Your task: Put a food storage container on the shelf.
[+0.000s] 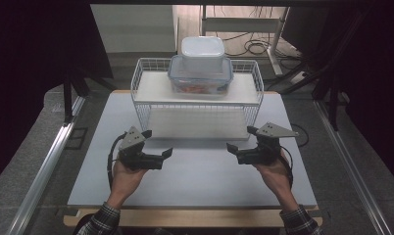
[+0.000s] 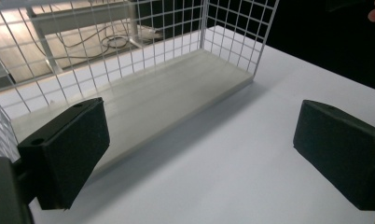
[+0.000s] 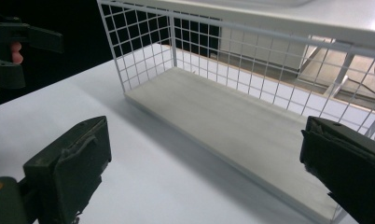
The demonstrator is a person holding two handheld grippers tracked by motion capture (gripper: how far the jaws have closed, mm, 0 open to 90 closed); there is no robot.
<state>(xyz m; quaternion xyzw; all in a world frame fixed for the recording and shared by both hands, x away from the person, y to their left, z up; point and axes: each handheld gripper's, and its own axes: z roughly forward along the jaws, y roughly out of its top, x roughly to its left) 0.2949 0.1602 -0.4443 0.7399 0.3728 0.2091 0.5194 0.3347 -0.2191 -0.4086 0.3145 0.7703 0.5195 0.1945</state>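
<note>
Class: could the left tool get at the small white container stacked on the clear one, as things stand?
Probably yes. The left tool is open and holds nothing, and the small white container sits uncovered on the clear container atop the wire rack.

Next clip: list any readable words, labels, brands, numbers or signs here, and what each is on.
None can be read. The white container, the clear container under it, the wire rack, the table, the left claw and the right claw carry no legible text in any view.
</note>
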